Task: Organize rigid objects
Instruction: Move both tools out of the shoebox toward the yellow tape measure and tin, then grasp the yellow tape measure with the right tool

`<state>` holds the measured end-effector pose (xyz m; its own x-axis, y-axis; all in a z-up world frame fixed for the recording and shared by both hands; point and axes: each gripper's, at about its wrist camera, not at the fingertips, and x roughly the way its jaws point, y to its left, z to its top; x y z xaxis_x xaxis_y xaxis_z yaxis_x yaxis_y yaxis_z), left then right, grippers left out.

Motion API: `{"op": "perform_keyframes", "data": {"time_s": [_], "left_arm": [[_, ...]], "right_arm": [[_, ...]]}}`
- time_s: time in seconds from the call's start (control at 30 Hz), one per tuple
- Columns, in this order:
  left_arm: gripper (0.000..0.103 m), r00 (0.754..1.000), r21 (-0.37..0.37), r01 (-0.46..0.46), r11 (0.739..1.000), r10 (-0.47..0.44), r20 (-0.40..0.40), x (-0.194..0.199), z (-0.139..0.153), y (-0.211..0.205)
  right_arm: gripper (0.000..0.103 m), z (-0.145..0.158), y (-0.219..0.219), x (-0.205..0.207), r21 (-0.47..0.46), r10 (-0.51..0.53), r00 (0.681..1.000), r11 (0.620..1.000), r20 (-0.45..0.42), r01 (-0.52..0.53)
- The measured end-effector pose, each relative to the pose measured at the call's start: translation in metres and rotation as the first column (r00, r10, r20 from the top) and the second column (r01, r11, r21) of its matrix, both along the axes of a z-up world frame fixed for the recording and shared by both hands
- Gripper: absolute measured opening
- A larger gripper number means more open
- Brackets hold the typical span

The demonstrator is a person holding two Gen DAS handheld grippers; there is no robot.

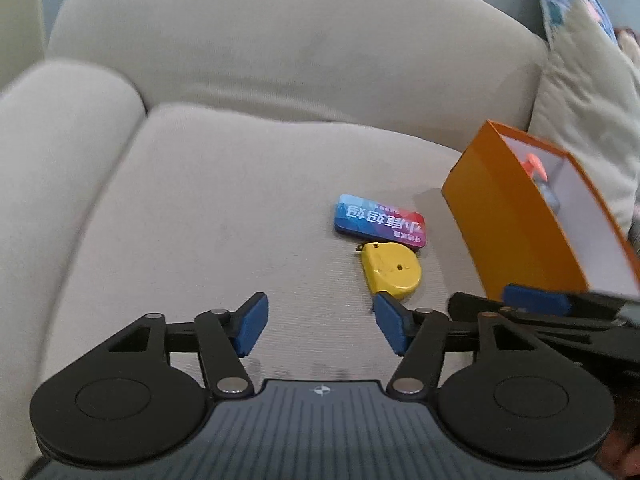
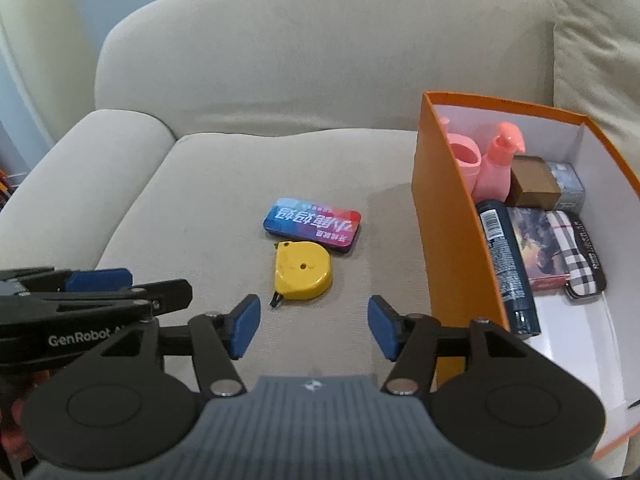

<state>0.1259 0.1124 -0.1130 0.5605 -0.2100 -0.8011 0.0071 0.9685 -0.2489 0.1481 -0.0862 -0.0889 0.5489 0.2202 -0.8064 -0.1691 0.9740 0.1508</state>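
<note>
1. Left gripper [image 1: 318, 326] first: jaws spread, nothing between the pads, just bare seat cushion [image 1: 200, 208] under it. From the right cam you can see it sitting over at the left edge, well short of the loose stuff

2. Middle of the cushion: two things not yet put away. A colourful flat tin [image 2: 312, 225] with printed lettering, and a yellow tape measure [image 2: 303, 270] right in front of it, touching or as good as touching, can't really tell which. Both lie flat on the sofa, outside the box

3. Right gripper [image 2: 314, 326]: also spread wide and empty. The tape measure sits just ahead of its open jaws, so my guess is that's the next grab

4. Orange box [image 2: 444, 216] on the right side of the seat, open top, just beside the two leftovers. Already inside: pink spray bottle [image 2: 500, 164], pink cup [image 2: 466, 156], brown carton [image 2: 534, 186], dark can [image 2: 506, 264] lying along the near wall, a printed pack [image 2: 534, 248] and a plaid case [image 2: 576, 252]

5. So I'd call it mostly done, six-ish items boxed and two to go, and there looks to be free floor at the near end of the box for both
</note>
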Motion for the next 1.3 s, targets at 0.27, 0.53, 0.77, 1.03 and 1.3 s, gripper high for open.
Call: {"op": "perform_keyframes", "data": {"time_s": [0.27,0.53,0.77,1.03,1.3], "left_arm": [[0.056,0.999,0.079,0.006,0.997,-0.003,-0.038,0.028,-0.018,0.001],[0.057,0.998,0.115,0.004,0.993,0.003,-0.061,0.049,-0.036,0.007],[0.057,0.998,0.124,0.037,0.992,-0.031,-0.053,0.056,-0.039,0.008],[0.056,0.994,0.137,0.108,0.985,-0.103,-0.038,0.057,-0.033,0.004],[0.056,0.933,0.215,0.352,0.911,-0.361,0.002,0.066,0.002,-0.022]], "right_arm": [[0.059,-0.03,0.018,0.031,-0.022,0.007,0.999,1.0,-0.045,-0.008],[0.059,-0.055,0.03,0.06,-0.027,-0.001,0.997,1.0,-0.082,-0.001],[0.052,-0.069,0.041,0.074,-0.057,0.025,0.995,0.998,-0.094,-0.031],[0.051,-0.068,0.043,0.078,-0.068,0.064,0.992,0.995,-0.107,-0.072],[0.051,-0.02,0.024,0.07,-0.071,0.077,0.996,0.994,-0.047,-0.08]]}}
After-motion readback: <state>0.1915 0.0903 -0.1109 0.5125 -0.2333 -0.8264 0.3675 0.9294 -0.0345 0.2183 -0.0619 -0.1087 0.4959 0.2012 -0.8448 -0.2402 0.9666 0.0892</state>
